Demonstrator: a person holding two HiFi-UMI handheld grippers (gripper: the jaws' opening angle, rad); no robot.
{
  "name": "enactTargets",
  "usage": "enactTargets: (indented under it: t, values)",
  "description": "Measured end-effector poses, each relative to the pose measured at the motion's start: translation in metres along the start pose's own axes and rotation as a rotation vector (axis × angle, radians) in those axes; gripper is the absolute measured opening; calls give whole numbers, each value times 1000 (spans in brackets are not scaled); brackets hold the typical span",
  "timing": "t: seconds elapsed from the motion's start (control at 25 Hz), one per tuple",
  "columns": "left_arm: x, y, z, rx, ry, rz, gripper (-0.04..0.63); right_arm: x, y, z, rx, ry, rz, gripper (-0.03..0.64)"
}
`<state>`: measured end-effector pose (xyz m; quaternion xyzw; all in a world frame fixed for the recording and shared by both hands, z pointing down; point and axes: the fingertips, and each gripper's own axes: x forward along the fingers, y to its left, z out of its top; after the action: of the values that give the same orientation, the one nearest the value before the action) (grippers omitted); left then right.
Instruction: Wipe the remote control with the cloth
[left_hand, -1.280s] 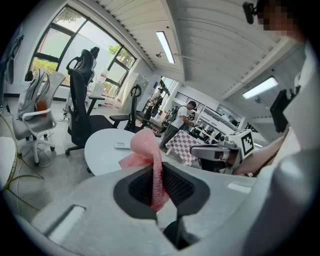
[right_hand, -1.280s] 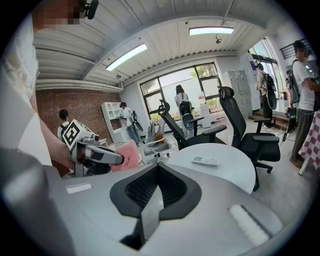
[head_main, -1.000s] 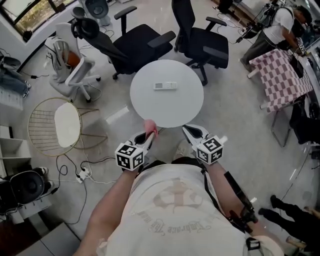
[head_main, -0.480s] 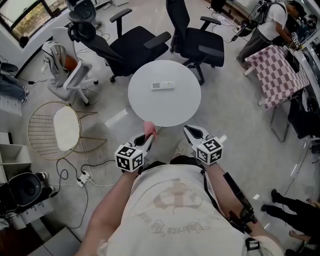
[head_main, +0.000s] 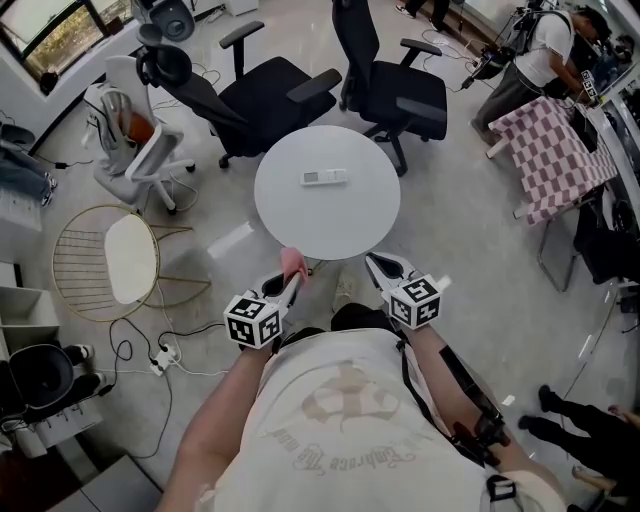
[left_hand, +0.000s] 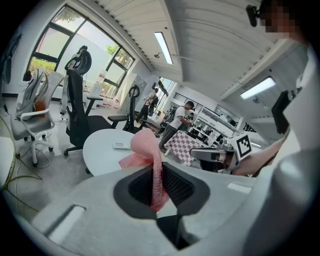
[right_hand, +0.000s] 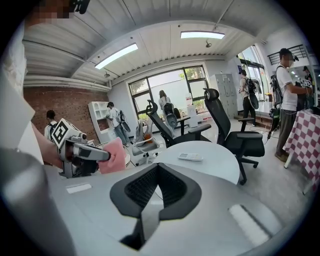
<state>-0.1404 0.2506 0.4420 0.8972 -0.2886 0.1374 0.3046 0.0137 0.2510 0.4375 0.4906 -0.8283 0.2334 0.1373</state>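
- Left gripper, at lower centre of the head view, is clamped on the pink cloth (bunched, poking up past the jaw tips). The right gripper beside it has its jaws pressed together, empty.
- A round white table sits mid-frame, just above both grippers.
- One black office chair and a second black chair stand behind the table, towards the top.
- A wire chair stands at left.
- The remote control lies on the table's upper half, well apart from the cloth.
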Motion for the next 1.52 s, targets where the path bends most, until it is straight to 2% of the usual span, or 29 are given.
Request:
enactTargets:
  t: [0.28, 0.52, 0.84, 1.12, 1.52]
  values:
    - [6, 32, 10, -44, -2, 68, 31, 41, -10, 9, -1, 37, 60, 8]
    - [39, 51, 30, -72, 21, 109, 31, 78, -47, 26, 2, 64, 101, 8]
    - [103, 82, 72, -62, 81, 127, 31, 133, -111, 49, -51, 116, 127, 8]
    - [147, 96, 86, -80, 149, 153, 31, 162, -150, 43, -121, 193, 178, 8]
    - [177, 113, 91, -84, 216, 139, 32, 190, -163, 34, -132, 254, 191, 8]
